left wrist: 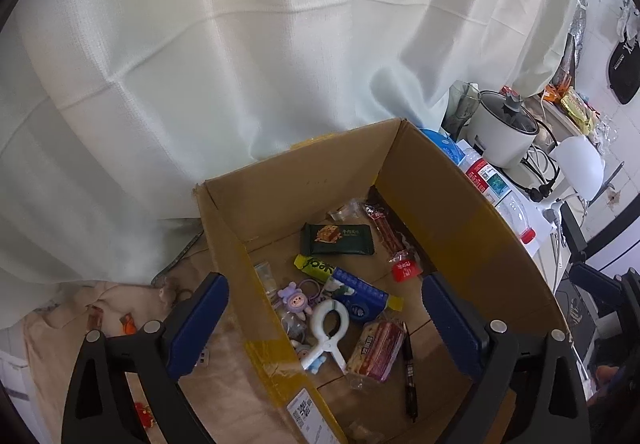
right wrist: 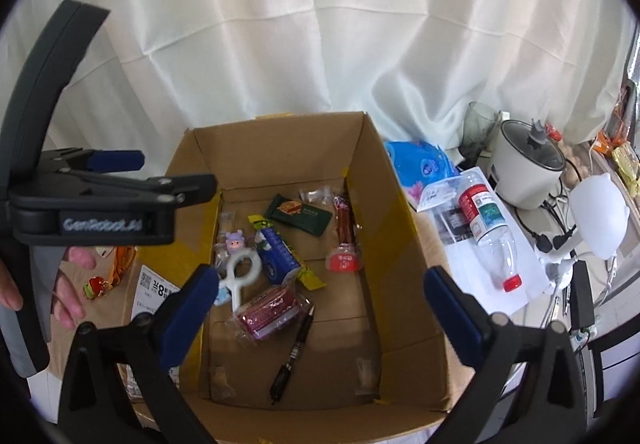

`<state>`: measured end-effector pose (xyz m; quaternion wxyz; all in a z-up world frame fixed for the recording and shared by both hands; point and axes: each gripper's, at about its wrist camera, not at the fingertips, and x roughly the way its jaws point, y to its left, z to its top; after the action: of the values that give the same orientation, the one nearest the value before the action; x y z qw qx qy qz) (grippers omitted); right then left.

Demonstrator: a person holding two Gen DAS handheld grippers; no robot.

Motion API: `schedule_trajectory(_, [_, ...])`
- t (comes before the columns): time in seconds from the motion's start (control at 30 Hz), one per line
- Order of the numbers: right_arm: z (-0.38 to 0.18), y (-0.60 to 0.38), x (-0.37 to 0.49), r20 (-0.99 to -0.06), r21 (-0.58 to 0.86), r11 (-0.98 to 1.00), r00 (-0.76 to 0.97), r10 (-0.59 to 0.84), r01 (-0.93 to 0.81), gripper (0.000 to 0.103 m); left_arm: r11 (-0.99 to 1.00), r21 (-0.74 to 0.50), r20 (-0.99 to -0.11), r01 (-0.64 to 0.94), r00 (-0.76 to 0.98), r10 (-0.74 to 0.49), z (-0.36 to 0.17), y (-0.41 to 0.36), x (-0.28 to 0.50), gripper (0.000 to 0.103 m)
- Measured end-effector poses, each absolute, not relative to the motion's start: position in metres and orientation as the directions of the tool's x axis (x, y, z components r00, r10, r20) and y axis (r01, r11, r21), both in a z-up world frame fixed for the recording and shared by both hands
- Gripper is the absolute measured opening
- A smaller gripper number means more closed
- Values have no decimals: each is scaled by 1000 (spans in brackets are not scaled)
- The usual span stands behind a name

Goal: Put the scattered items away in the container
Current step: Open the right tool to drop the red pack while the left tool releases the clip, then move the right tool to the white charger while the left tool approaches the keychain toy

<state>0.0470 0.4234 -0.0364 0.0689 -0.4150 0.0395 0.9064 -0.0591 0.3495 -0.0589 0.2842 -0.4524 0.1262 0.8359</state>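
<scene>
The open cardboard box [left wrist: 452,203] [right wrist: 396,211] holds several items: a dark green snack packet [left wrist: 337,240] [right wrist: 301,213], a red sausage stick [left wrist: 386,232] [right wrist: 345,228], a blue and yellow packet [left wrist: 352,286] [right wrist: 280,250], a purple toy [left wrist: 294,300], a white clip [left wrist: 329,332] [right wrist: 239,276], a pink snack packet [right wrist: 267,311] and a black pen [right wrist: 294,352]. My left gripper [left wrist: 326,324] [right wrist: 176,171] is open and empty, straddling the box's left wall. Over the box's near half, my right gripper [right wrist: 320,308] is likewise open and empty. Left of the box lie an orange packet [right wrist: 124,260] and a small toy [right wrist: 96,288].
A person's hand [right wrist: 70,284] holds the left gripper. Right of the box lie a blue tissue pack [right wrist: 420,163], a plastic bottle [right wrist: 490,232] on paper, a rice cooker [right wrist: 528,171] and a white lamp [right wrist: 596,219]. A white curtain [right wrist: 320,23] hangs behind.
</scene>
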Motion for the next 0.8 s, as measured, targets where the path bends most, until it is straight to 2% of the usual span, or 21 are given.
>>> schedule_trajectory(0.3, [-14,382,32,-731,8,-997,-681,43,-72,103,-879,-63,-806,-473,-495,324,-47,258,-56,98])
schedule_trajectory(0.63, [14,291,1,-676,23,-994,-731,-97,111,103,-966,-29,-792,-257,-584,179,-36,115,-59,98])
schedule_trajectory(0.8, [14,243,-14,-681,15,-979,-714,-161,205,103,-987,-36,-789,-155,-602,123,-37,58,-53,98])
